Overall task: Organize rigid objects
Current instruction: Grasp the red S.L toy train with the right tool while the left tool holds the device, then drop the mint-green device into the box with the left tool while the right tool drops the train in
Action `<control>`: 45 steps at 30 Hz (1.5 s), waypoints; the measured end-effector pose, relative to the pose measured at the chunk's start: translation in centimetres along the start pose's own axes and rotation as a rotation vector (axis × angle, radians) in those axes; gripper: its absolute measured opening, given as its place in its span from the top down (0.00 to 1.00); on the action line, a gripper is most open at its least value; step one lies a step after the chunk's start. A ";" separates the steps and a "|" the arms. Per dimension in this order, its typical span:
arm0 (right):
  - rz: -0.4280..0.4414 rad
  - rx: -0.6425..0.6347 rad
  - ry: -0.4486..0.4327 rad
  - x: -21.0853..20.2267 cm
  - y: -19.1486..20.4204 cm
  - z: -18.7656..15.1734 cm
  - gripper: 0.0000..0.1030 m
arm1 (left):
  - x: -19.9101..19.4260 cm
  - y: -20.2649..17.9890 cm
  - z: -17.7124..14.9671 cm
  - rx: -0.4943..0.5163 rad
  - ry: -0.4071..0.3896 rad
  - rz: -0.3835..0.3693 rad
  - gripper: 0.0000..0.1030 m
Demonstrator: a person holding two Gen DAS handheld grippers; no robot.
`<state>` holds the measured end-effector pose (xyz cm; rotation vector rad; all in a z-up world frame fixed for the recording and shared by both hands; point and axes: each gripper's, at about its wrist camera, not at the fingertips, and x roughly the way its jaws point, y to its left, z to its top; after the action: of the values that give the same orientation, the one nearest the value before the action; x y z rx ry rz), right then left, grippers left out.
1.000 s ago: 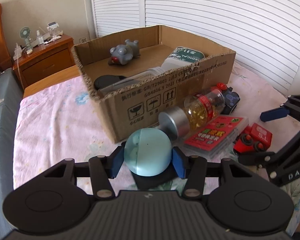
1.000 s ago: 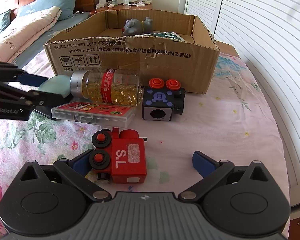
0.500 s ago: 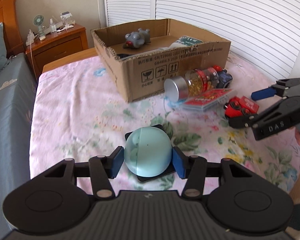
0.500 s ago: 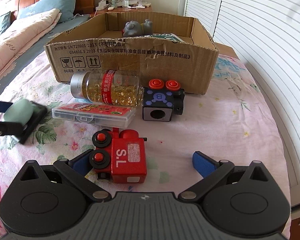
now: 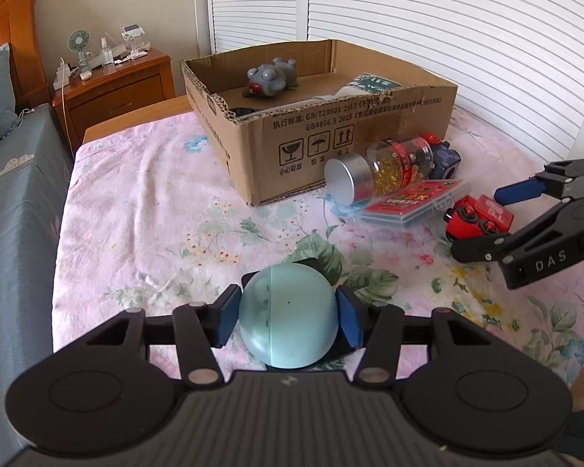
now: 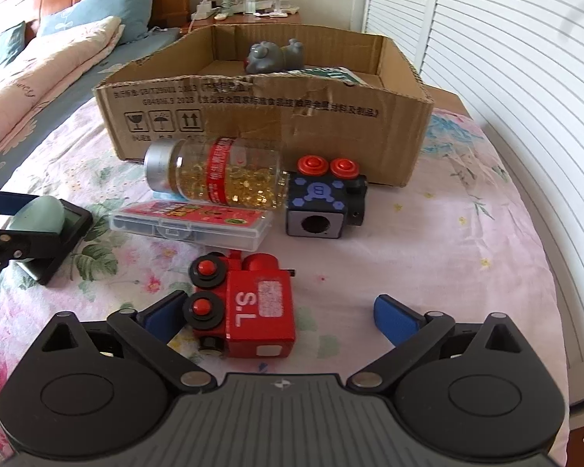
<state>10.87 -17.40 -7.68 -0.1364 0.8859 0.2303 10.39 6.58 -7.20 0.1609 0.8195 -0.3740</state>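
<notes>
Firmly, left gripper [image 5: 288, 321] clamps smooth pale-blue dome [image 5: 288, 317] on square black base.

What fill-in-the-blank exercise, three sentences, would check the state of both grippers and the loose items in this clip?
1. The left gripper is shut on a pale blue ____.
2. The right gripper is open, with the red ____ between its fingers.
3. The capsule bottle lies on its side in front of the cardboard ____.

Missing words: dome; toy train; box
</notes>
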 end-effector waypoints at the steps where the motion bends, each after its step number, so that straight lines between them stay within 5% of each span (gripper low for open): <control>1: 0.004 -0.009 -0.003 -0.1 0.2 0.0 0.07 | 0.0 0.0 0.0 0.000 0.000 0.001 0.49; 13: 0.045 -0.074 -0.025 -1.1 2.1 0.1 0.46 | -0.2 -0.1 -0.1 -0.009 0.009 0.004 0.50; 32: 0.085 -0.166 -0.014 -5.1 0.8 1.2 0.47 | -2.6 -0.2 2.7 0.073 0.038 -0.055 0.50; 45: 0.091 -0.177 -0.117 -7.3 -1.6 5.7 0.47 | -2.7 -1.0 10.1 0.134 -0.038 -0.101 0.50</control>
<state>11.13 -18.74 1.61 -0.2448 0.7557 0.3982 15.25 3.54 1.61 0.2375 0.7668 -0.5262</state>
